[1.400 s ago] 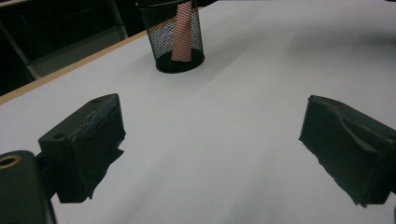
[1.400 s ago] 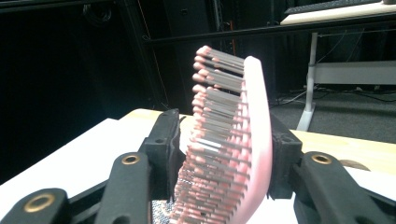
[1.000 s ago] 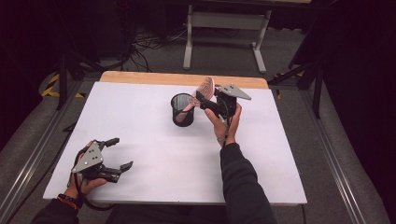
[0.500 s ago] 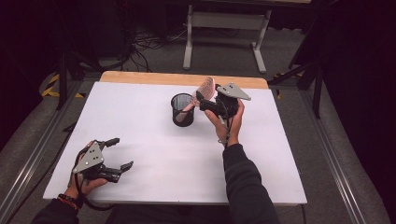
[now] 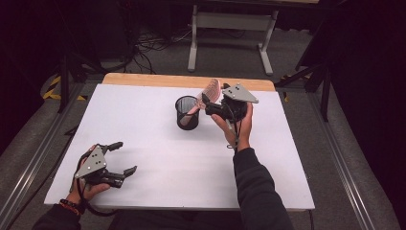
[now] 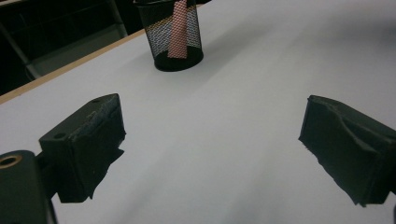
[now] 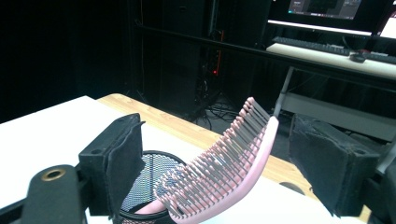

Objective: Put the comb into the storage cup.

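White table [image 5: 158,143], wood strip along the far edge. Plenty of bare surface: the whole middle and near half are free between my two hands, and the left and right margins too.

Black mesh cup [image 5: 187,112] stands upright in the far-centre part of the table, well inside every edge. In the left gripper view the cup [image 6: 176,35] sits far ahead of my jaws with white table all the way to it.

Pink brush [image 5: 207,96] stands handle-down in the cup, leaning to the right, its head sticking out over the rim. In the right gripper view the brush [image 7: 229,158] has a curved pink back with rows of grey-pink bristles facing up and left; the handle end goes down into the mesh cup [image 7: 149,179].

My right gripper [image 5: 209,101] is at the brush head, just right of the cup. Jaws have just been opening; the brush head sits between them, with a gap visible on both sides, so the pads aren't pressing on it.

My left gripper [image 5: 120,157] rests near the front-left corner, close to the near edge, well apart from the cup. Its jaws [image 6: 210,149] stand wide apart, nothing between them but table.
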A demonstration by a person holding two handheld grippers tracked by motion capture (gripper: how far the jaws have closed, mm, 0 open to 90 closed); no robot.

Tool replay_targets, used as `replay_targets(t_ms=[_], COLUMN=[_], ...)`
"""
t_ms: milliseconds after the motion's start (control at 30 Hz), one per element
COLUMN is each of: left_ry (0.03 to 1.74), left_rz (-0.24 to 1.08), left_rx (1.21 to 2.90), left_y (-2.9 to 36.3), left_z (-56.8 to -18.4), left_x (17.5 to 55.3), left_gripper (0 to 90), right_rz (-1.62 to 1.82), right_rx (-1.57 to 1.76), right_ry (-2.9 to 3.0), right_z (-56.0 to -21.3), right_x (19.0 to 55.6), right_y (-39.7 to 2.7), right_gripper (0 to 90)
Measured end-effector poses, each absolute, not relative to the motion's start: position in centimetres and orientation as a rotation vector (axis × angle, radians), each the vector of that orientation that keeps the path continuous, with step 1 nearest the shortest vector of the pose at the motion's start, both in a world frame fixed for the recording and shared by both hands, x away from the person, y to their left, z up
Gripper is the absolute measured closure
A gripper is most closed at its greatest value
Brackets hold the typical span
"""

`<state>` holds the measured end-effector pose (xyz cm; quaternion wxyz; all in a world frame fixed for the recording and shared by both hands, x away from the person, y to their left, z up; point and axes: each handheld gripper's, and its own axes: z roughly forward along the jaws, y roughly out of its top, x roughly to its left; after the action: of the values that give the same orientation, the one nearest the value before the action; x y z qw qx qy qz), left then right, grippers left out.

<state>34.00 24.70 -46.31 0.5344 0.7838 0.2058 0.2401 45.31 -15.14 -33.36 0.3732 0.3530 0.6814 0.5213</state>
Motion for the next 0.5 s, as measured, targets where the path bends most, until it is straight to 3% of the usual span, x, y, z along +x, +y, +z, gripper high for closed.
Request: replay_targets(t_ms=[500], left_ry=[0.494], left_rz=[0.574], left_rx=[1.865], left_y=[24.6], left_z=[-46.3], left_x=[34.0], left_gripper=[6.9], right_rz=[1.298], right_rx=[0.818], right_ry=[1.736], right_z=[-32.0], right_x=[43.5], right_y=[-15.6], right_gripper=[18.7])
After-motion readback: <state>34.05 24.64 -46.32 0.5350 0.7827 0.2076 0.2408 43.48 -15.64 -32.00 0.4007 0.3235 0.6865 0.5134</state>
